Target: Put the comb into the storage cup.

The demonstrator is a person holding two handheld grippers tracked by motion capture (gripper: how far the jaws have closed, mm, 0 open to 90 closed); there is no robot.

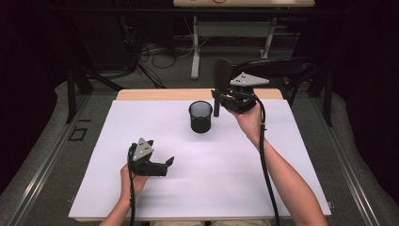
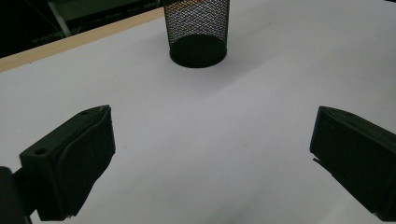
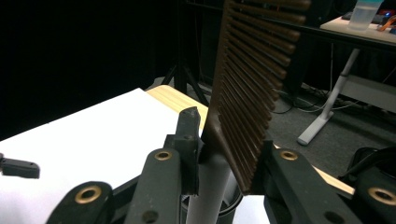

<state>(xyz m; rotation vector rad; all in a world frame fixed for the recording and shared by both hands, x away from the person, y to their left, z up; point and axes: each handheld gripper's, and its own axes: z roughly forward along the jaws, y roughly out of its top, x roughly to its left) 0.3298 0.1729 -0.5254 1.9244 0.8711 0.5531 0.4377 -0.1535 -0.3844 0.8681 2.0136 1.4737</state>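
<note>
Nearest the person, the left gripper (image 1: 162, 165) rests on the white sheet (image 1: 207, 188), its 2 jaws spread wide with nothing between them. Farther up stands the black mesh cup (image 1: 201, 116), open sheet all around it. Just right of the cup's rim, the right gripper (image 1: 217, 101) clamps a dark brown ribbed brush (image 3: 250, 88), held upright above the table.

Mesh cup (image 2: 198, 29) top cut off by frame edge; comb (image 3: 250, 93) top also cropped.
</note>
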